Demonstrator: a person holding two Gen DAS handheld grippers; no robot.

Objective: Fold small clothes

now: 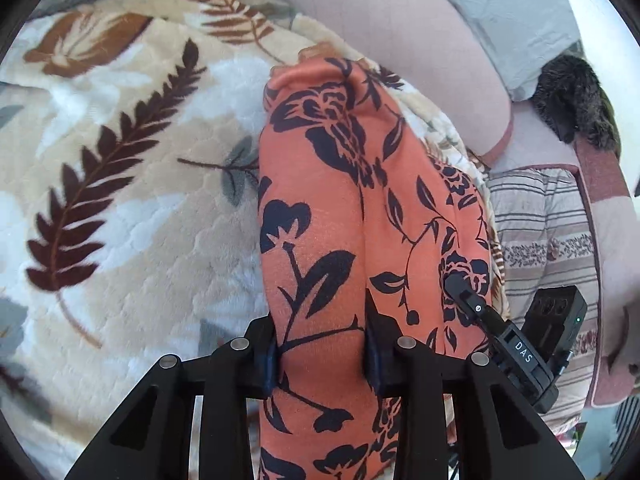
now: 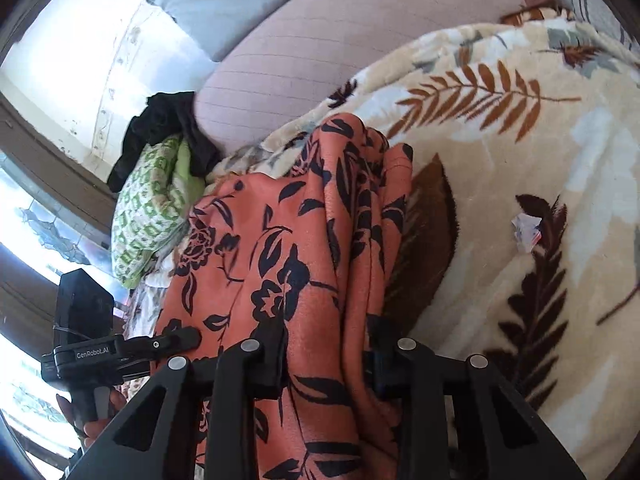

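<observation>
An orange garment [image 1: 340, 208] with a black flower print hangs between both grippers above a leaf-patterned blanket [image 1: 120, 168]. My left gripper [image 1: 322, 344] is shut on one part of it, cloth bunched between the pads. My right gripper [image 2: 326, 356] is shut on another part of the same garment [image 2: 304, 248], which drapes forward onto the blanket [image 2: 520, 160]. The right gripper also shows in the left wrist view [image 1: 472, 300], touching the garment's right side. The left gripper shows in the right wrist view [image 2: 160, 344], at the garment's left edge.
A pink bedsheet [image 1: 392, 32] and a grey pillow [image 1: 512, 12] lie beyond the blanket. A green-patterned cloth [image 2: 152, 208] and a black garment [image 2: 168, 128] are piled at the left. A dark furry item [image 1: 576, 100] and striped bedding [image 1: 540, 232] are at the right. A paper scrap [image 2: 528, 232] lies on the blanket.
</observation>
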